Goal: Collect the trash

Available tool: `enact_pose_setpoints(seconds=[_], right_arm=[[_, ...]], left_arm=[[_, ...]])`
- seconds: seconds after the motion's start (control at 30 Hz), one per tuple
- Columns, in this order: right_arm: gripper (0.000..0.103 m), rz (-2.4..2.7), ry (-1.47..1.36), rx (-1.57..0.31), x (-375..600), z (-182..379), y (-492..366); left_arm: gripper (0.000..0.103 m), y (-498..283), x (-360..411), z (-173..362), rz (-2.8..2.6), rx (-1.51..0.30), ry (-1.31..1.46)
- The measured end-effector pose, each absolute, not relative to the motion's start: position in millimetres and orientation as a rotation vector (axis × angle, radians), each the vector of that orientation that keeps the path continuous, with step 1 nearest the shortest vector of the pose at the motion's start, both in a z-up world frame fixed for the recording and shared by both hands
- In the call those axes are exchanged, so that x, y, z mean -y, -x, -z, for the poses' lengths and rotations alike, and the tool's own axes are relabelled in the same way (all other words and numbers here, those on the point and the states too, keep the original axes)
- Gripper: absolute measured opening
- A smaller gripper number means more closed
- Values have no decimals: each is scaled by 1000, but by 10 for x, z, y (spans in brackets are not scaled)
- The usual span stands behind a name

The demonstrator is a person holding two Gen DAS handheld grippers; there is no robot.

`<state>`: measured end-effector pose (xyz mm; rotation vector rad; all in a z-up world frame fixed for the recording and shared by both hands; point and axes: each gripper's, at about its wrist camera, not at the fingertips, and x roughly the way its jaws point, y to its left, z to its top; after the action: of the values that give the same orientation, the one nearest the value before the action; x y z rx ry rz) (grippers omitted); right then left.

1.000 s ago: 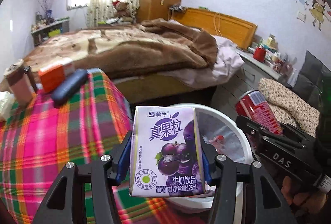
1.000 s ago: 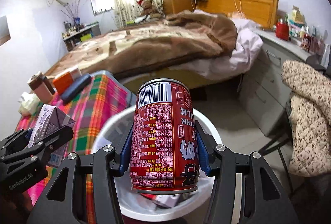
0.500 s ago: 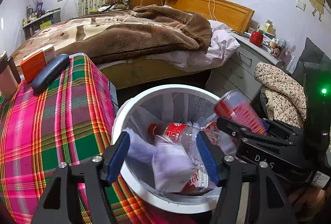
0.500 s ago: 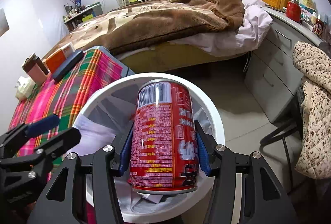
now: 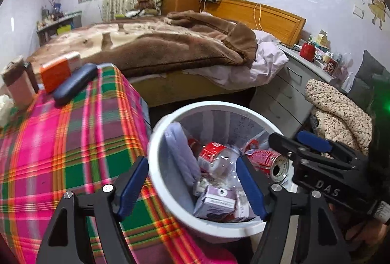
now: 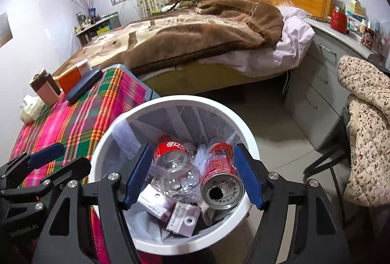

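Both pieces of trash now lie inside the white bin (image 6: 246, 134), which fills the lower middle of each view. The red can (image 6: 220, 181) rests on its side with its opened top facing the camera, next to a clear plastic bottle (image 6: 175, 166), and the purple drink carton (image 5: 217, 203) lies low among the other rubbish.

The left hand-held gripper (image 5: 192, 188) is released, its blue pads spread wide with nothing between them, and it hangs over the bin's near rim. The right hand-held gripper (image 6: 192, 178) is likewise spread and empty above the bin.

As a judgement, this drop-off looks finished. On the plaid table (image 5: 61, 142), the upper left of the frame shows an orange box (image 5: 54, 72), a dark case (image 5: 74, 83) and a brown cup (image 5: 18, 86); whether any of these counts as trash cannot be told.
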<state>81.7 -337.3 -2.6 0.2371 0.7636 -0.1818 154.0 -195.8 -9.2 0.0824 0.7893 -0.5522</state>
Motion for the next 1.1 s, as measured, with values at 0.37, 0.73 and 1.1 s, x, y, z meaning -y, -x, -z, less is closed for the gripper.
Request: enact_pose_setpoints(seconds=[0.37, 0.73, 1.1], right_arm=[[70, 152, -186, -610, 2984, -170, -405], [70, 134, -164, -499, 2738, -174, -76], [70, 140, -156, -459, 2572, -120, 127]], left_arm=[[74, -997, 1556, -169, 439, -648, -97], [74, -492, 1132, -202, 289, -560, -72], [74, -205, 998, -146, 224, -505, -82]])
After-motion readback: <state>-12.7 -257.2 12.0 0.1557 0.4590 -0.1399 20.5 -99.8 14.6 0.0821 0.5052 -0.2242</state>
